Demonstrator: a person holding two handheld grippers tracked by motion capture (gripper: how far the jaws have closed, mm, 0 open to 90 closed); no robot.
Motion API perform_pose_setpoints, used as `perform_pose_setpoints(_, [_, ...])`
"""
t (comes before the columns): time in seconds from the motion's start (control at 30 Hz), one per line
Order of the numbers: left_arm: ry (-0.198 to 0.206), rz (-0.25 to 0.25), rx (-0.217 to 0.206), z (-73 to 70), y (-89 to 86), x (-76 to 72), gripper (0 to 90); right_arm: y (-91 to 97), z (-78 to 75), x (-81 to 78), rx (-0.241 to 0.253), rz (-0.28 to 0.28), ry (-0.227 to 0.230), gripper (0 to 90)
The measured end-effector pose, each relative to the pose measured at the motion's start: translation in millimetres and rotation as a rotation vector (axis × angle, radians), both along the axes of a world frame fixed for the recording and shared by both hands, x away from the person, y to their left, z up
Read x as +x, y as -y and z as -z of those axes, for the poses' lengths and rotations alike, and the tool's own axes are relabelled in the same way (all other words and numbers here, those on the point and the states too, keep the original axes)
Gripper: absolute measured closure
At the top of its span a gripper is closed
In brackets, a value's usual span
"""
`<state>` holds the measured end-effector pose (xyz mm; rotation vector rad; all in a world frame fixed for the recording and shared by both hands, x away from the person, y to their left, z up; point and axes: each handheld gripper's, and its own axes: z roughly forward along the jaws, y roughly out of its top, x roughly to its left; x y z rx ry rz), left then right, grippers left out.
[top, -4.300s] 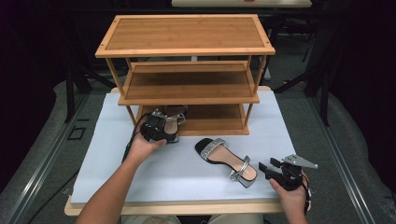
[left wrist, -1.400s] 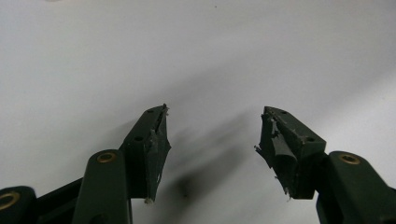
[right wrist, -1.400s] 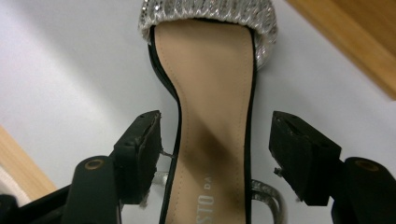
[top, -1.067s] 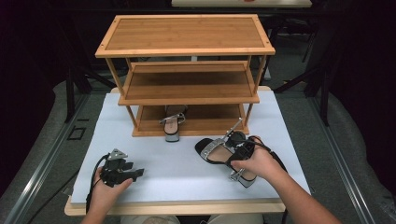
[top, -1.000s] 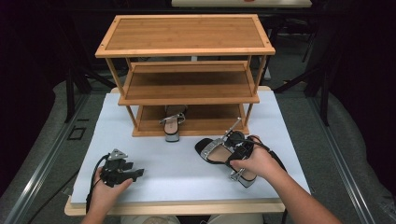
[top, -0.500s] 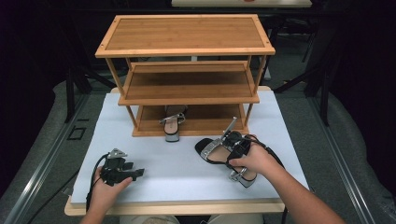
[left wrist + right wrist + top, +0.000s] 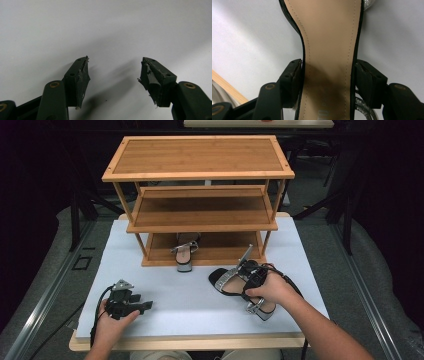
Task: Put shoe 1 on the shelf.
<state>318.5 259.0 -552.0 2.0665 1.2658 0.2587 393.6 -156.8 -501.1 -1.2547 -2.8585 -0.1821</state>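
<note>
On the counter, front right: the right gripper [image 7: 248,272] is straddling a black high-heeled sandal [image 7: 235,285], which is lying on the white counter [image 7: 200,310] just in front of the rack.
Right gripper: its jaws have just been closing with the sandal's waist between them; in the right gripper view the pads [image 7: 295,75] are sitting at both black edges of the tan insole [image 7: 329,62], seemingly touching them, though the left side is too close to call for sure.
Sandal in hand: its toe is pointing left toward the middle of the counter, its silver heel [image 7: 259,309] is showing beneath the person's right hand [image 7: 272,290].
Left gripper [image 7: 142,306]: it is resting low at the front left corner of the counter, well apart from both sandals, and its jaws are standing apart with nothing but bare white surface between them; they have just been opening.
Second sandal [image 7: 185,255]: it is sitting on the bottom shelf of the wooden shoe rack [image 7: 200,172], its front sticking out over the shelf edge.
</note>
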Motion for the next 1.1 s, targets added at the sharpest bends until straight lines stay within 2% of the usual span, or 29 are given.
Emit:
perform_pose_setpoints(0.07, [-0.002, 0.003, -0.003, 0.1, -0.5, 0.6, 39.6, 3.3, 0.2, 1.2, 0.036, 0.008, -0.019, 41.5])
perform_pose_setpoints(0.17, [0.002, 0.011, 0.002, -0.3, 0.7, 1.4, 39.6, 5.2, -0.6, 2.4, 0.017, 0.013, -0.005, 42.2])
perform_pose_setpoints(0.23, [0.005, 0.012, 0.008, -1.1, 0.6, 1.0, 39.6, 4.9, -0.5, 2.4, 0.023, 0.006, -0.010, 42.3])
perform_pose_setpoints(0.33, [0.012, 0.005, 0.003, -2.9, 0.0, -1.1, 39.6, 2.5, -1.2, 0.4, -0.010, 0.003, 0.013, 42.4])
perform_pose_setpoints(0.5, [0.021, 0.006, 0.008, -4.7, 0.8, -3.9, 39.6, 5.0, -1.5, -0.5, 0.003, 0.004, 0.006, 42.5])
perform_pose_setpoints(0.67, [0.028, 0.008, 0.011, -6.2, 2.4, -5.6, 39.6, 9.4, -6.2, -1.1, 0.031, 0.012, 0.035, 42.6])
perform_pose_setpoints(0.77, [0.029, 0.010, 0.014, -5.9, 3.1, -6.6, 39.6, 11.5, -9.8, -1.4, 0.021, 0.026, 0.060, 42.7])
perform_pose_setpoints(0.8, [0.028, 0.009, 0.013, -5.8, 3.2, -6.6, 39.6, 13.0, -10.7, -0.6, 0.026, 0.025, 0.062, 42.7])
perform_pose_setpoints(0.83, [0.028, 0.009, 0.012, -5.7, 3.3, -6.6, 39.6, 14.9, -11.3, 0.5, 0.063, 0.030, 0.041, 42.7])
perform_pose_setpoints(1.1, [0.020, 0.009, 0.007, -4.9, 4.4, -6.5, 39.6, 15.3, -23.8, 4.6, 0.078, 0.062, 0.088, 42.7])
